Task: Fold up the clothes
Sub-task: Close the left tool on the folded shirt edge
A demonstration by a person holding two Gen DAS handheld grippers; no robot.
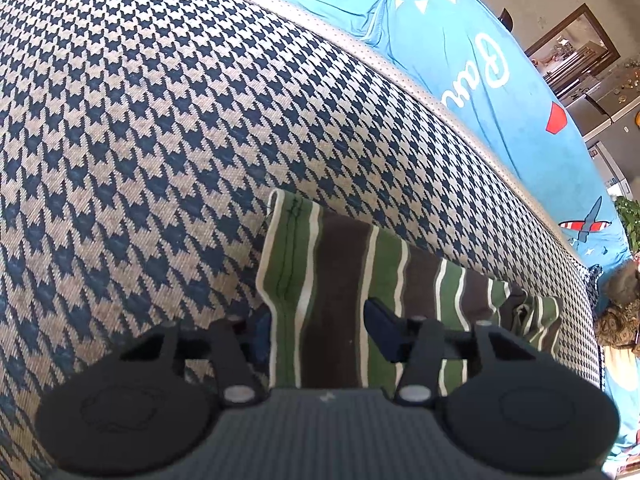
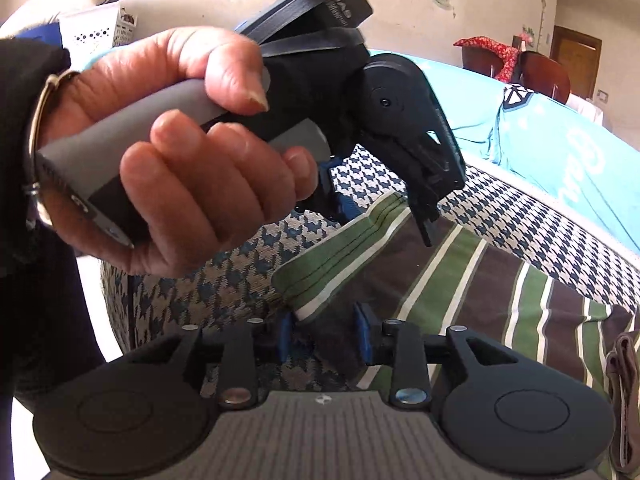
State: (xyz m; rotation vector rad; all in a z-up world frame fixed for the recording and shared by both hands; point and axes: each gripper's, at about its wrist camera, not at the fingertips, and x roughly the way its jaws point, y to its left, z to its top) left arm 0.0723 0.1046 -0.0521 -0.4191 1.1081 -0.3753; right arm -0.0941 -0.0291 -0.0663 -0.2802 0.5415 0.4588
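A green, brown and white striped cloth (image 1: 340, 280) lies spread on a houndstooth cushion (image 1: 160, 140). My left gripper (image 1: 320, 330) is open, its fingers wide apart astride the cloth's hemmed edge. In the right wrist view a hand (image 2: 180, 160) holds that left gripper (image 2: 384, 216) tilted down over the hem. My right gripper (image 2: 324, 336) is open with a narrower gap, and the near corner of the striped cloth (image 2: 480, 288) sits between its blue pads. I cannot tell whether the pads touch the fabric.
A light blue printed sheet (image 1: 500, 100) covers the surface beyond the cushion's piped edge. A brown fabric item (image 2: 624, 380) lies at the right edge. A white basket (image 2: 96, 32) and dark chairs (image 2: 540, 68) stand by the wall.
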